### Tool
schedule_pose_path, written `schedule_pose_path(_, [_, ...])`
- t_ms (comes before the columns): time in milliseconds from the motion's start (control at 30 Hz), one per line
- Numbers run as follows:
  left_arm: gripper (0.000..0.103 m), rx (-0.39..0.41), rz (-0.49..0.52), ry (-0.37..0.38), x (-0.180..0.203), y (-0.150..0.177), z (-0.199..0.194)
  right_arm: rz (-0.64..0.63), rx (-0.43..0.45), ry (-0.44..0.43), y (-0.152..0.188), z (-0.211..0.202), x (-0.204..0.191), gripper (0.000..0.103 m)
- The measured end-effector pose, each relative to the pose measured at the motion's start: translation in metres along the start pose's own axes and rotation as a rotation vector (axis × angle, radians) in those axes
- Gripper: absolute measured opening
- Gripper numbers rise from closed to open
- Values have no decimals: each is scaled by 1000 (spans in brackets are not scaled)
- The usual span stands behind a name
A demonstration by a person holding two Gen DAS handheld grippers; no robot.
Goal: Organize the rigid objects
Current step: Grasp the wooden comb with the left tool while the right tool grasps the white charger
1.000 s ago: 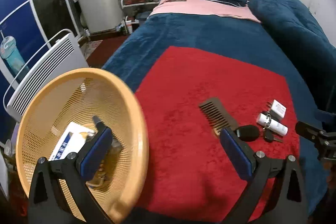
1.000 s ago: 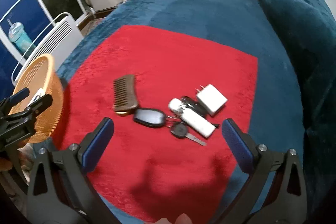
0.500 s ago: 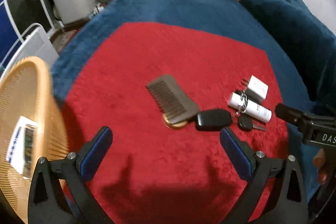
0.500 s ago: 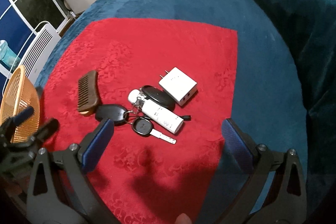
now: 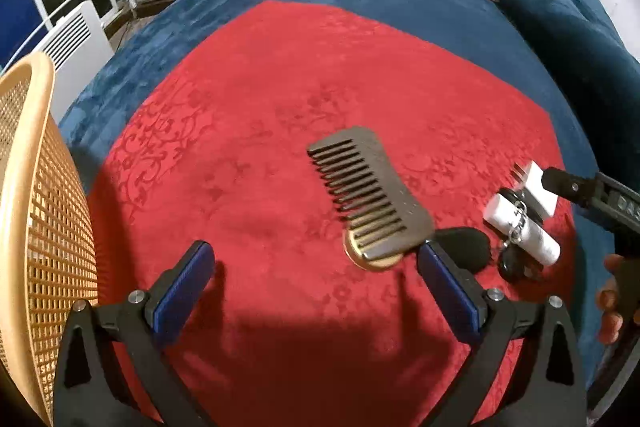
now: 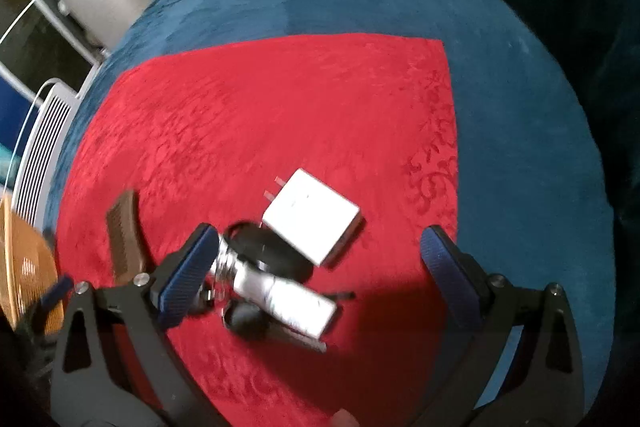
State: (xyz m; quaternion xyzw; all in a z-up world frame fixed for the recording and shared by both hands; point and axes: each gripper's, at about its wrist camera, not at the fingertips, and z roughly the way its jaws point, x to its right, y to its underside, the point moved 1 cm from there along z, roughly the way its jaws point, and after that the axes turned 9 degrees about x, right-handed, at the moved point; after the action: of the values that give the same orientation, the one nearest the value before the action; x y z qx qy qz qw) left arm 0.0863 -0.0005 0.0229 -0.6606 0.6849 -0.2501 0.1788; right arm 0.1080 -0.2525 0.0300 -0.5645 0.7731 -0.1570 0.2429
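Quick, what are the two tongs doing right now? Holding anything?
Left tongs: open, holding nothing, over the red patterned cloth.
Right tongs: open but closing, holding nothing yet.

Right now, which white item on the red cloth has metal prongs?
The flat square charger, prongs toward the far left. The other white item, the tube, is cylindrical, chained to the keys.

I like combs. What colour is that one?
Dark brown comb, with a golden sheen at its near end; the left wrist view shows it best.

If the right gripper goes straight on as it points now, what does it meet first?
Probably the white charger, which lies ahead between the closing jaws of the right gripper; the white tube beside it is also close. Depth is unclear.
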Motion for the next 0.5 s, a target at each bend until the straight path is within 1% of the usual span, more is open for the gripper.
schedule_pose_path(67, [102,1,-12,8,-3,-2,2,26,-13,11,-2,8,0,94])
schedule_pose_path(133, [102,0,-28,21,-4,-3,4,51,-29,23,-3,17,0,93])
schedule_pose_path(167, [102,-1,-35,27,-6,-6,6,60,-40,28,-2,22,0,90])
schedule_pose_path(233, [102,-5,-49,34,-7,-8,11,66,-62,48,-1,30,0,81])
schedule_pose_path(267, [102,-9,-57,38,-6,-9,15,61,-64,65,0,32,0,66])
schedule_pose_path(300, [102,-12,-62,40,-5,-10,17,49,-59,78,1,32,0,62])
schedule_pose_path(500, [102,-25,-83,54,1,-21,36,19,-41,51,5,25,5,62])
